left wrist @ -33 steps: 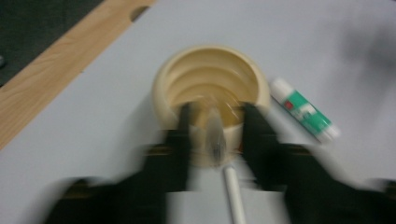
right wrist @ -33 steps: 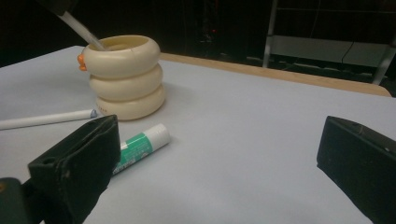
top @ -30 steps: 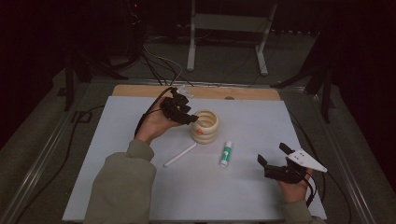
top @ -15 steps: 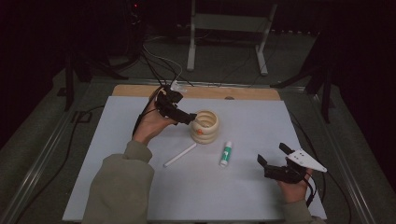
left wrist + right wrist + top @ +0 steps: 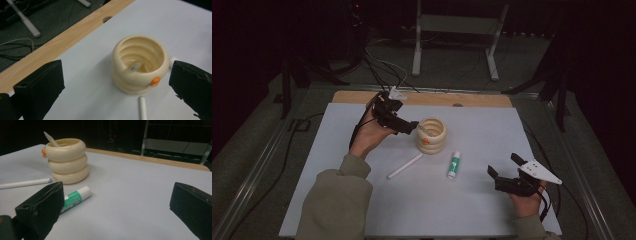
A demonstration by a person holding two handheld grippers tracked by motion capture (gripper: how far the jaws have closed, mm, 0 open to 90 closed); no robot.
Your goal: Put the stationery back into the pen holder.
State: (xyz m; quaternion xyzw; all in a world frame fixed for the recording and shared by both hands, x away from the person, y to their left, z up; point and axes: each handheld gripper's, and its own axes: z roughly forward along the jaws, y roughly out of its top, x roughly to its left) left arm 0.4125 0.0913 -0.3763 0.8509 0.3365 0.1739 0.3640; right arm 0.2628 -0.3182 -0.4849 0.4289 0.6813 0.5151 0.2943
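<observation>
Your left gripper (image 5: pixel 411 127) hovers just beside the cream ring-stacked holder (image 5: pixel 431 135) near the middle of the white mat (image 5: pixel 337 200). Its jaws have just been opening and stand wide with nothing between them, and a pen (image 5: pixel 135 66) leans inside the holder — that item looks delivered. Next, likely, comes the white pen (image 5: pixel 405 166) lying flat in front of the holder, or the green-and-white glue stick (image 5: pixel 454 164) to its right; either needs a low, level pinch. Your right gripper (image 5: pixel 504 172) rests released, well apart.
</observation>
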